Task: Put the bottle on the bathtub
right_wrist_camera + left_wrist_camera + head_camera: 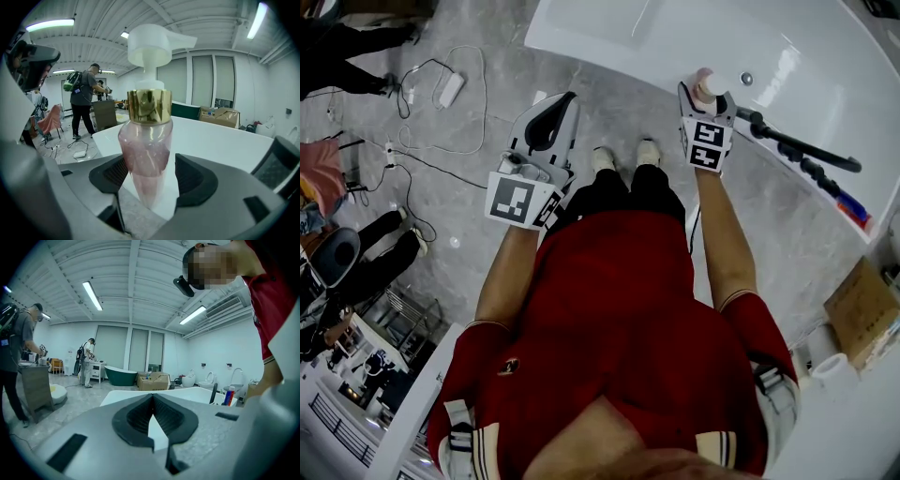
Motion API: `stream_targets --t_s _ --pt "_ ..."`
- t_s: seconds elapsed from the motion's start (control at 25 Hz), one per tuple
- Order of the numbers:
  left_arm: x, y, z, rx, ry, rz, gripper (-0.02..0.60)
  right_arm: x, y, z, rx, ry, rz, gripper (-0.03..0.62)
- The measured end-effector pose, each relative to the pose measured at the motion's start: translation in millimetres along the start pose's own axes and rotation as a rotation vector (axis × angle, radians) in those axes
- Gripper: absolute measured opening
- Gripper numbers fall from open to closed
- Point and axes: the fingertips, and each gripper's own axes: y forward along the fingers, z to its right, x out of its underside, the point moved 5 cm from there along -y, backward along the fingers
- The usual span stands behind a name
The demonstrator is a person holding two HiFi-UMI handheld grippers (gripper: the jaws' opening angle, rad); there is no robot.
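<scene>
A pink pump bottle (146, 150) with a gold collar and a white pump head stands upright between the jaws of my right gripper (149, 165), which is shut on its lower body. In the head view that right gripper (705, 97) holds the bottle (705, 84) at the near rim of the white bathtub (600, 37). Whether the bottle rests on the rim I cannot tell. The tub's white surface (215, 140) fills the space behind the bottle. My left gripper (546, 127) hangs over the floor, left of the tub. Its jaws (153, 397) are shut, with nothing between them.
A black faucet with a hand shower (806, 155) lies along the tub rim to the right, beside a red and blue bottle (853, 208). A cardboard box (862, 309) stands at the right. Cables and a power strip (441, 94) lie on the floor left. People work in the background (84, 103).
</scene>
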Motion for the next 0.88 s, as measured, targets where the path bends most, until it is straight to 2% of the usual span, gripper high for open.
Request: stream_targets --t_s 0.36,0.56,0.88 --pt "-7 -7 0 0.045 -0.016 0.041 0.008 -10 -50 -7 0.026 0.020 0.024 0.296" --pt "-6 -14 1 0.073 -0.022 0.062 0.006 -17 -83 -25 -0.002 0.029 0.033 0.291" --pt "-4 -27 4 0.119 -0.041 0.087 0.008 -53 -132 -63 -0.060 0.043 0.107 0.133"
